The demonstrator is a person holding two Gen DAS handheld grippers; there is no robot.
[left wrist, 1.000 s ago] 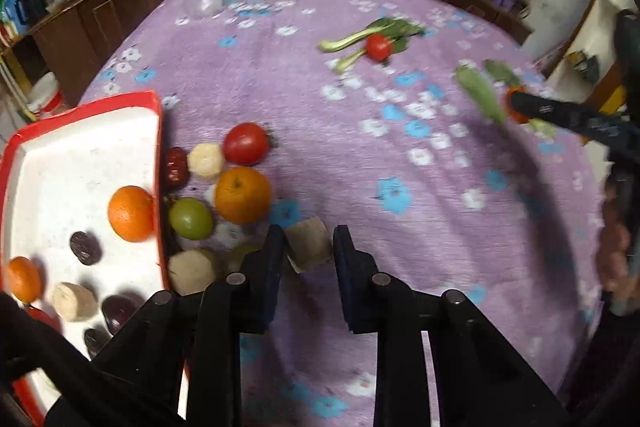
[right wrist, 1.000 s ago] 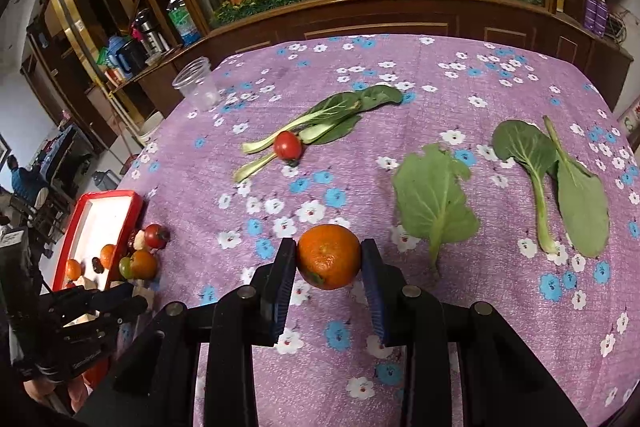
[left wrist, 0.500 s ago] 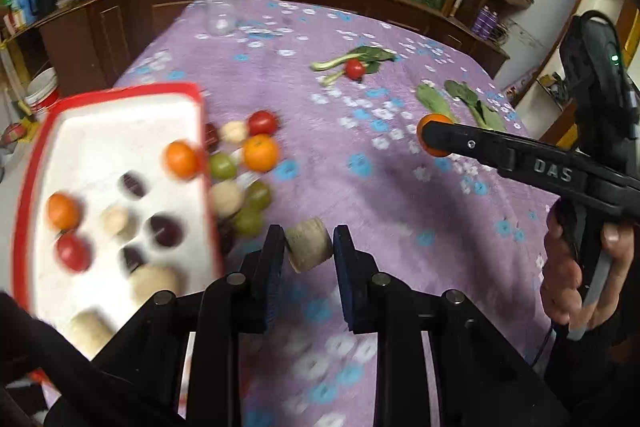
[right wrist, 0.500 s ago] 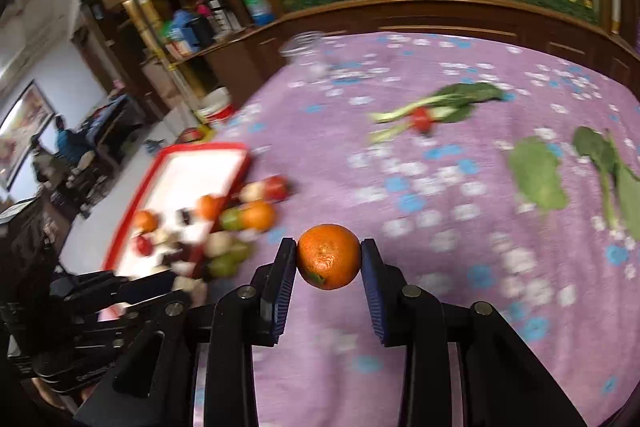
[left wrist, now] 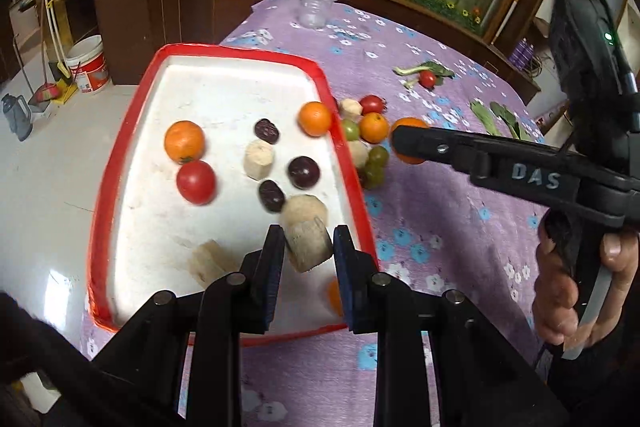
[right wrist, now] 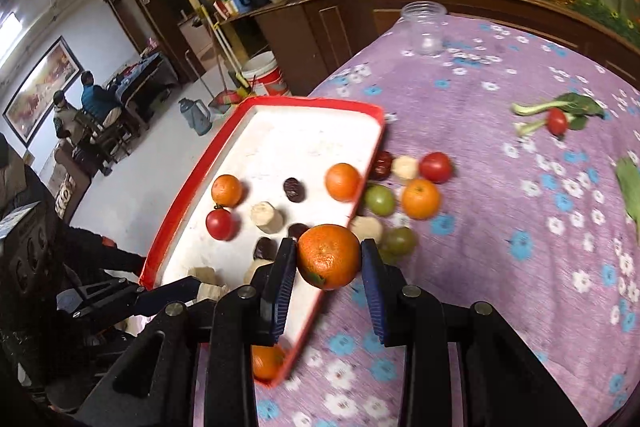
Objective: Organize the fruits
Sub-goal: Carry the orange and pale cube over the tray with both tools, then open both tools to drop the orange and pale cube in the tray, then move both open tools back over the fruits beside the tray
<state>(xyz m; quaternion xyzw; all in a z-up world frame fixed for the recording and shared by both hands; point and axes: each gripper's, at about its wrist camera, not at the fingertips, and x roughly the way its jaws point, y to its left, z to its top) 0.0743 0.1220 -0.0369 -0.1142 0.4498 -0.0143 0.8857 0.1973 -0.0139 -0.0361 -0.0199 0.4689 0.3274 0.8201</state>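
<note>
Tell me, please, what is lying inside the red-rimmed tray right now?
The tray holds oranges, a tomato, dark plum-like fruits and pale beige chunks. The left tongs and their beige chunk cover part of its near end, half hiding another orange there.

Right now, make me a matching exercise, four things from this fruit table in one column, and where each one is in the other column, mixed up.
Things:
1. beige chunk
2. orange
3. clear jar
4. small tomato

Places:
A. on the leafy greens
B. between the right gripper pads
C. between the left gripper pads
D. standing at the cloth's far edge

Pairs: 1-C, 2-B, 3-D, 4-A
</note>
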